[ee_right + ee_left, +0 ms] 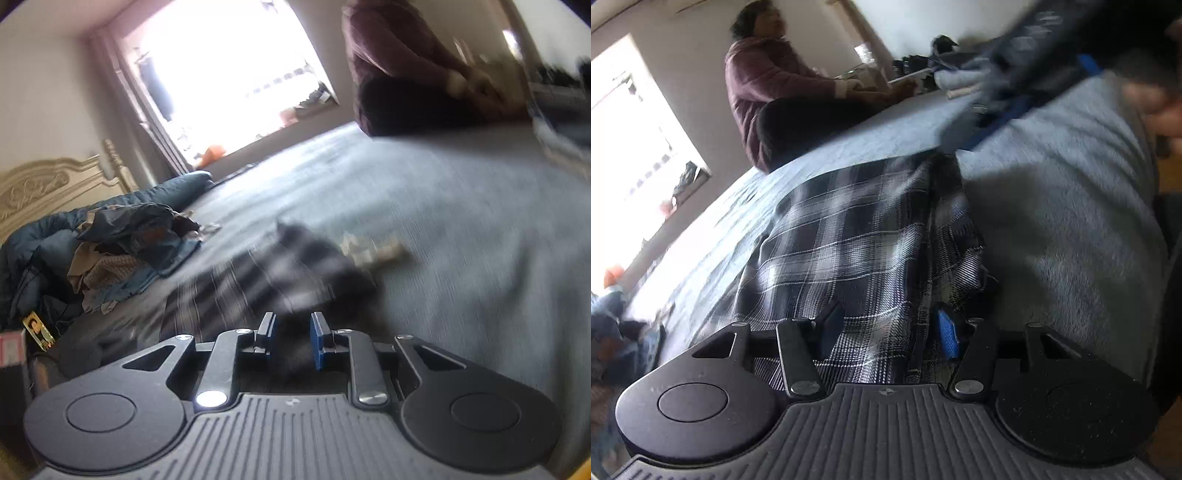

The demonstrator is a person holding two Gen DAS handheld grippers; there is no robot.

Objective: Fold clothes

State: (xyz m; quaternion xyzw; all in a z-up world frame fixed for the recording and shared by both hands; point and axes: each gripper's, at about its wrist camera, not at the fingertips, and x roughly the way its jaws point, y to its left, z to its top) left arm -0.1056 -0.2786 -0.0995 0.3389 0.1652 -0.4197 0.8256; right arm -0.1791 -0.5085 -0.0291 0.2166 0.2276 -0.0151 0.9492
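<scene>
A dark plaid garment (849, 240) lies spread on the grey-blue bed cover (1052, 203), running away from my left gripper (888, 330). That gripper stands open low over the garment's near edge, and plaid cloth shows between its fingers. At the garment's far end, my right gripper (1015, 103) is a blurred dark shape with a blue pad. In the right wrist view the right gripper (291, 332) has its pads a narrow gap apart. The blurred plaid garment (280, 269) lies just ahead of it and under it. I see no pinch on the cloth.
A person (768, 81) in a maroon top sits on the far side of the bed. A heap of unfolded clothes (122, 251) lies by the carved headboard (44, 184). Folded items (960, 79) are at the far end. A small pale item (373, 251) lies beside the garment.
</scene>
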